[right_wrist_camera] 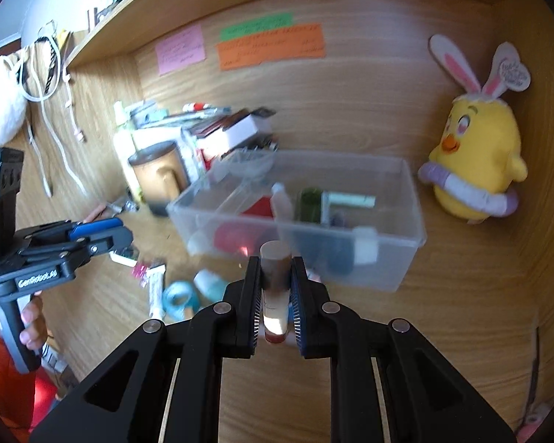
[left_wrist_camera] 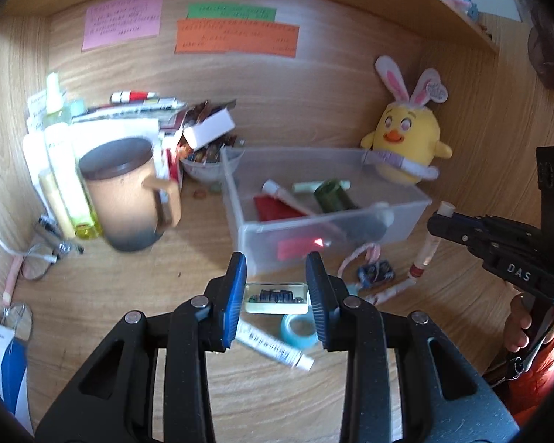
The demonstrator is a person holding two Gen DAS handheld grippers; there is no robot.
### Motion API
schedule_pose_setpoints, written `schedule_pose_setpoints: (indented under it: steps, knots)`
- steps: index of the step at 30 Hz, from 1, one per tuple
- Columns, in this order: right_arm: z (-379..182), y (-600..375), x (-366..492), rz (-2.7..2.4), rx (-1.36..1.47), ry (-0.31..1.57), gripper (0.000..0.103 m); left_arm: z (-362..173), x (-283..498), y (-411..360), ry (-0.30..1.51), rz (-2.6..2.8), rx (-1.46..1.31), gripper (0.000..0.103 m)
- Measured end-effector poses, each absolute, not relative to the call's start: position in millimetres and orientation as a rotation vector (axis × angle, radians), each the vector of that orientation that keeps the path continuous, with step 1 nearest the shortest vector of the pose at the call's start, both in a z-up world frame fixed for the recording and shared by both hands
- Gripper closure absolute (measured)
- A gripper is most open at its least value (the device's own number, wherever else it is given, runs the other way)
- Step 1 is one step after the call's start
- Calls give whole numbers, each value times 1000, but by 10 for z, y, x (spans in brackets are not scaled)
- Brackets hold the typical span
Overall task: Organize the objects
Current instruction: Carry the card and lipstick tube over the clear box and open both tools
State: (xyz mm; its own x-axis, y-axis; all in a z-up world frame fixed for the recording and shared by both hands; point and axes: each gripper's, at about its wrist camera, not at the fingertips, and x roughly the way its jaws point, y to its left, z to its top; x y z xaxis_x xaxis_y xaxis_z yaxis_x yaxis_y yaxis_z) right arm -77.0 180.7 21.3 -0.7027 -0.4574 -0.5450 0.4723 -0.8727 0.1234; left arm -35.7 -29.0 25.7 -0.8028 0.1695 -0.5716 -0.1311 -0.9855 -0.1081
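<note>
The right gripper (right_wrist_camera: 275, 295) has its fingers (right_wrist_camera: 253, 295) clenched on a slim clear tube (right_wrist_camera: 275, 280) with a pale cap, held upright between the pads, cap end poking out past the fingertips. It hangs above the counter (right_wrist_camera: 443, 295), just in front of the clear plastic bin (right_wrist_camera: 387, 254), which already holds a dark green bottle (right_wrist_camera: 308, 205), a red flat item and other small things. The left gripper (left_wrist_camera: 277, 295) hovers with its fingers (left_wrist_camera: 234, 295) released and nothing between them; seen through the gap, a small clear box (left_wrist_camera: 276, 297) lies on the counter below, with a roll of blue tape (left_wrist_camera: 299, 330) and a white marker (left_wrist_camera: 273, 343) beside it. A yellow chick plush (right_wrist_camera: 476, 155) sits just to the right of the bin.
</note>
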Motion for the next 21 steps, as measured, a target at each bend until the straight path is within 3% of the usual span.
schedule_pose_setpoints:
  steps: [21]
  knots:
    - [650, 1930, -1378, -2650, 670, 49, 89, 667, -1087, -26, -94, 2826, -792, 70]
